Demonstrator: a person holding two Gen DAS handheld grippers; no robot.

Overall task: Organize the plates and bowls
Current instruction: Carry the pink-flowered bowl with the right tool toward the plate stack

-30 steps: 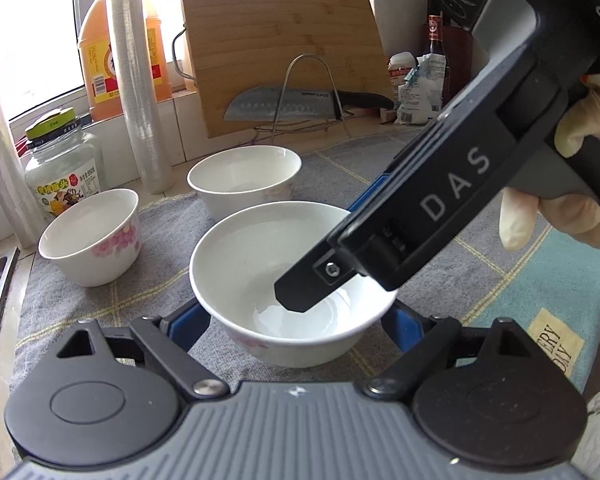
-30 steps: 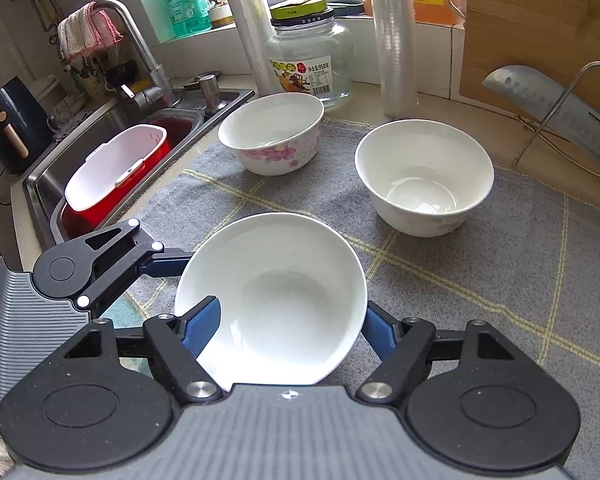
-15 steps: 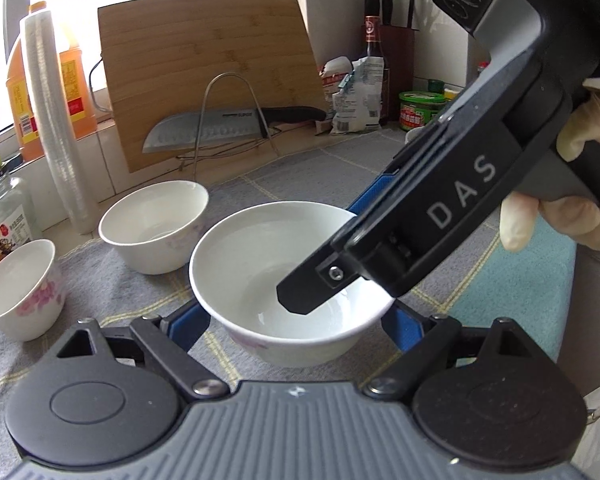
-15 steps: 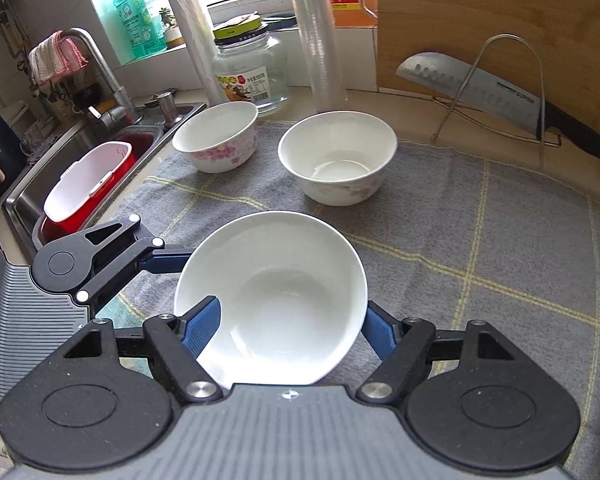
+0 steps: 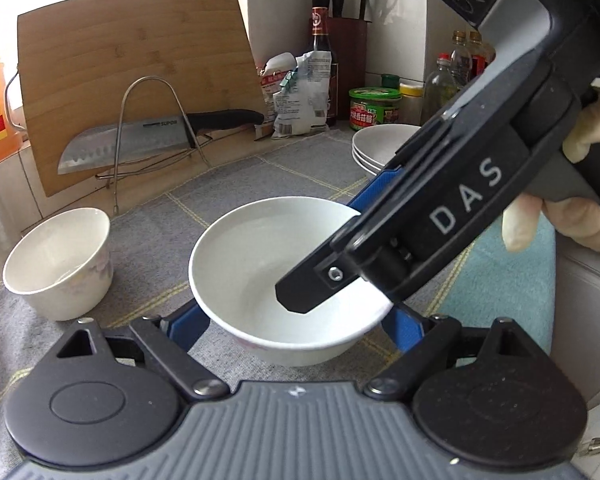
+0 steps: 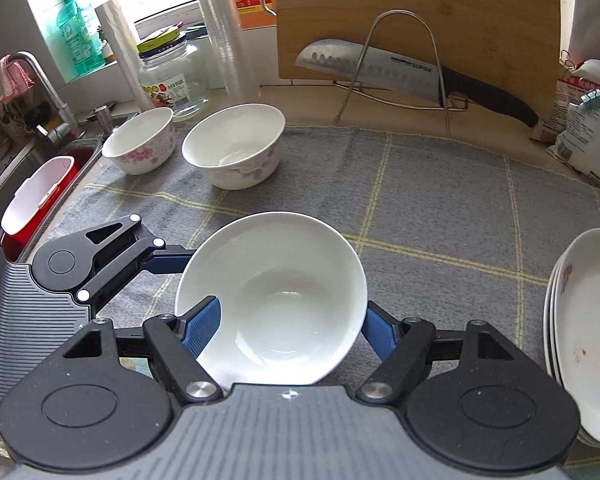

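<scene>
Both grippers clamp the same white bowl (image 5: 260,276), held above the grey mat (image 5: 260,176). My left gripper (image 5: 296,324) is shut on its sides with blue fingers (image 5: 188,322). My right gripper (image 6: 290,328) is shut on the bowl (image 6: 276,300) too; its body crosses the left wrist view (image 5: 440,216). A plain white bowl (image 6: 234,144) and a pink-flowered bowl (image 6: 140,140) stand on the mat at the back left. A stack of white plates (image 6: 588,332) sits at the right, also in the left wrist view (image 5: 380,146).
A cutting board (image 6: 416,16) and a knife (image 6: 380,66) on a wire rack stand at the back. A glass jar (image 6: 172,76), film rolls and an oil bottle line the sill. The sink with a red tub (image 6: 32,196) is left. Bags and bottles (image 5: 300,92) stand back right.
Both grippers have carried the held bowl to the right over the mat. The two standing bowls have slid left in view and the plate stack has come into view on the right.
</scene>
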